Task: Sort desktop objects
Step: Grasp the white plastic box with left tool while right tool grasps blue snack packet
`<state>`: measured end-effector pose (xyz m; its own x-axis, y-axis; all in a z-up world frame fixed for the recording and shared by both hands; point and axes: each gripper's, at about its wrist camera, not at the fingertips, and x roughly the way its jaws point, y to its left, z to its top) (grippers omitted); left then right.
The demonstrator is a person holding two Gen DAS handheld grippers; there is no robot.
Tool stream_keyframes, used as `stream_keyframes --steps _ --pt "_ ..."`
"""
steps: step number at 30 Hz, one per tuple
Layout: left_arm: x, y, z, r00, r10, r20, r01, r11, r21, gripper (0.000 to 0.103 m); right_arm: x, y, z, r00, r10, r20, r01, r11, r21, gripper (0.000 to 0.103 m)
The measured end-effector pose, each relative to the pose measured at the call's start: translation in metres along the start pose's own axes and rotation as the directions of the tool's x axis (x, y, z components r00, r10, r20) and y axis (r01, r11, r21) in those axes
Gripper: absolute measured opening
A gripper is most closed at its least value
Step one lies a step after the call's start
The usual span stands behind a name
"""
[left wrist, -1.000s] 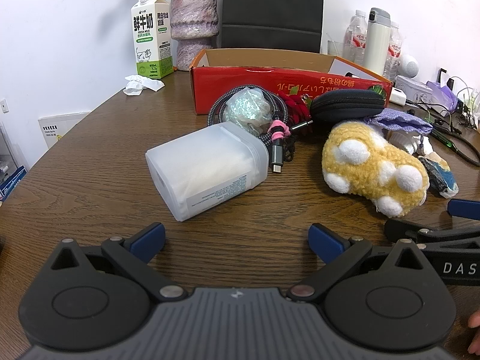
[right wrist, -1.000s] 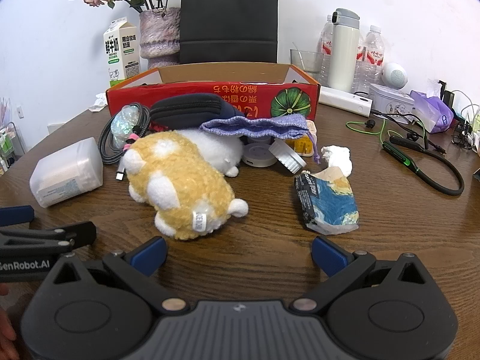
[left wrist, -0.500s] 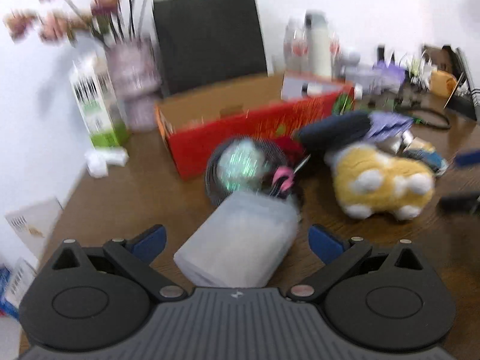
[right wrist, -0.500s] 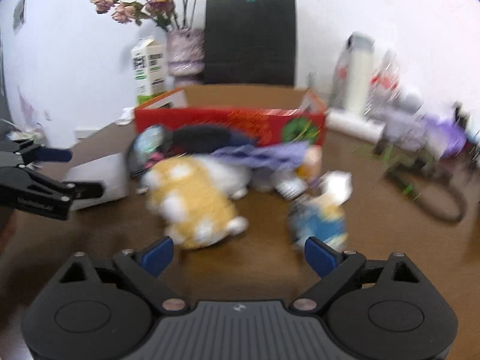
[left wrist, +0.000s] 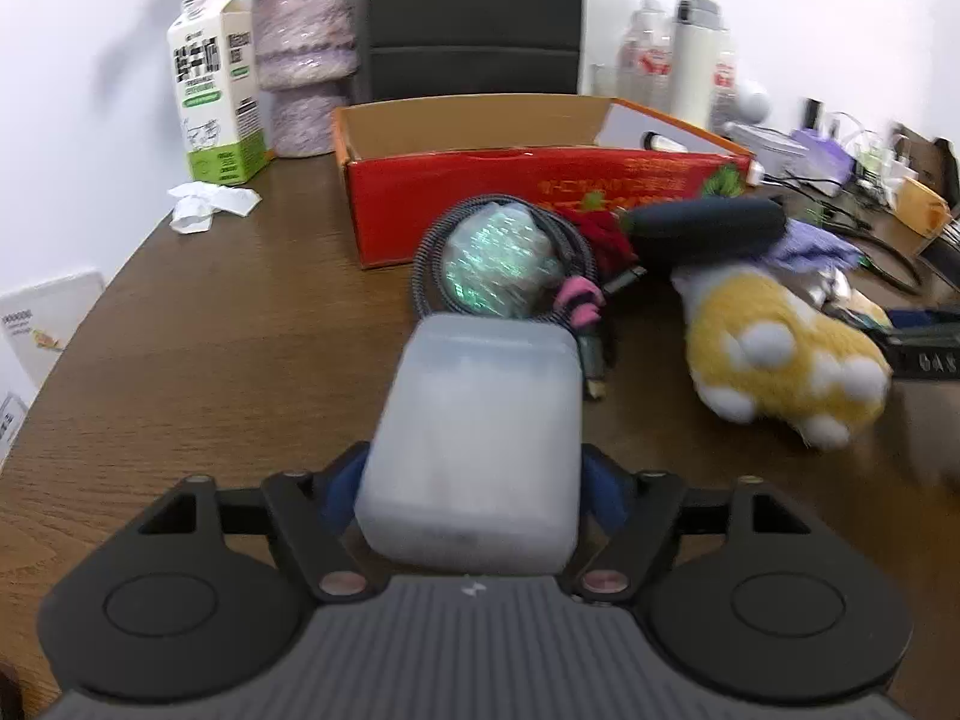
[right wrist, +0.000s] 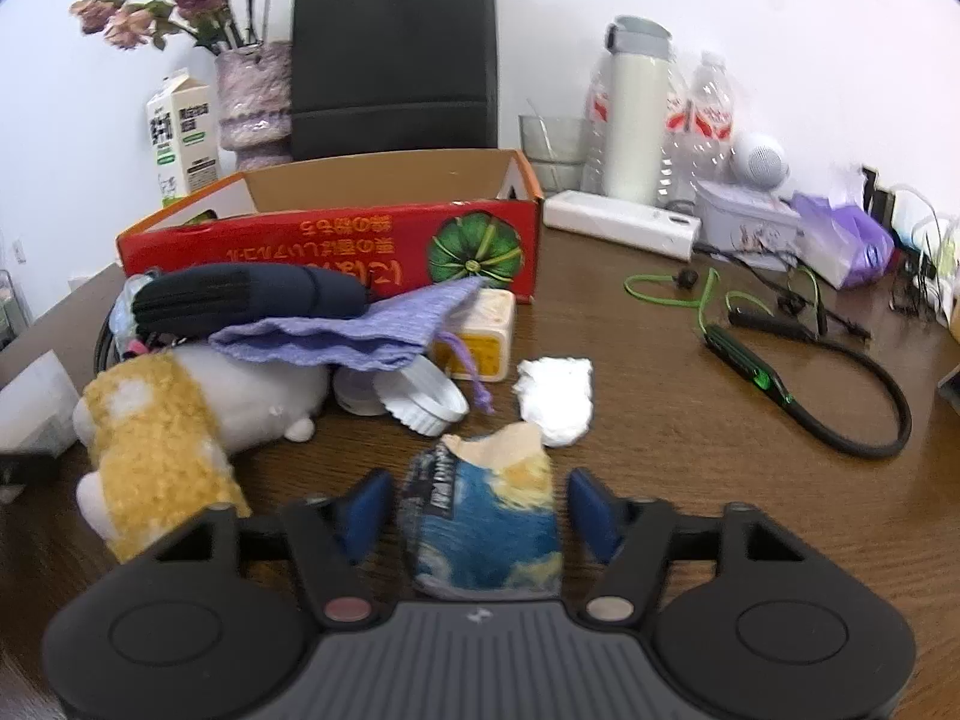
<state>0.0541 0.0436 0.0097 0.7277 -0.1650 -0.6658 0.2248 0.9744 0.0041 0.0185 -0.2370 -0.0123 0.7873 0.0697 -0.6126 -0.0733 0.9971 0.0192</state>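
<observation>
My left gripper (left wrist: 474,483) has its blue fingers against both sides of a translucent white plastic box (left wrist: 480,438) on the brown table. My right gripper (right wrist: 480,504) is open around a blue and yellow tissue pack (right wrist: 483,525), with gaps on both sides. A red cardboard box (left wrist: 540,180) stands open behind the pile; it also shows in the right wrist view (right wrist: 336,240). A yellow and white plush toy (left wrist: 774,354) lies right of the plastic box, and left of the tissue pack (right wrist: 150,450).
A coiled cable with a shiny wrapped ball (left wrist: 504,264), a dark pouch (right wrist: 246,297), a purple cloth bag (right wrist: 360,330), a white lid (right wrist: 426,399) and crumpled tissue (right wrist: 555,393) lie in the pile. A milk carton (left wrist: 213,84), vase, bottles and green-black earphones (right wrist: 780,384) stand around.
Both grippers moved forward. The left fingers closed in on the plastic box, which now sits between them. The right fingers came around the tissue pack and narrowed.
</observation>
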Motion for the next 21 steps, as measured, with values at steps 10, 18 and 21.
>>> stream_keyframes --steps 10,18,21 --pt "-0.044 -0.031 -0.031 0.996 0.069 0.049 -0.068 0.998 -0.015 0.065 -0.062 0.003 -0.028 1.0 -0.002 0.031 0.002 1.0 0.0 0.015" --pt "-0.106 -0.04 -0.029 0.988 0.024 0.15 -0.009 0.995 -0.102 0.065 -0.127 0.017 -0.039 0.991 0.061 0.122 -0.058 0.998 -0.026 0.015" --pt "-0.113 -0.035 -0.004 0.981 0.015 0.194 0.01 0.992 -0.127 0.065 -0.138 0.02 -0.025 0.982 0.091 0.165 -0.087 0.996 -0.034 0.015"
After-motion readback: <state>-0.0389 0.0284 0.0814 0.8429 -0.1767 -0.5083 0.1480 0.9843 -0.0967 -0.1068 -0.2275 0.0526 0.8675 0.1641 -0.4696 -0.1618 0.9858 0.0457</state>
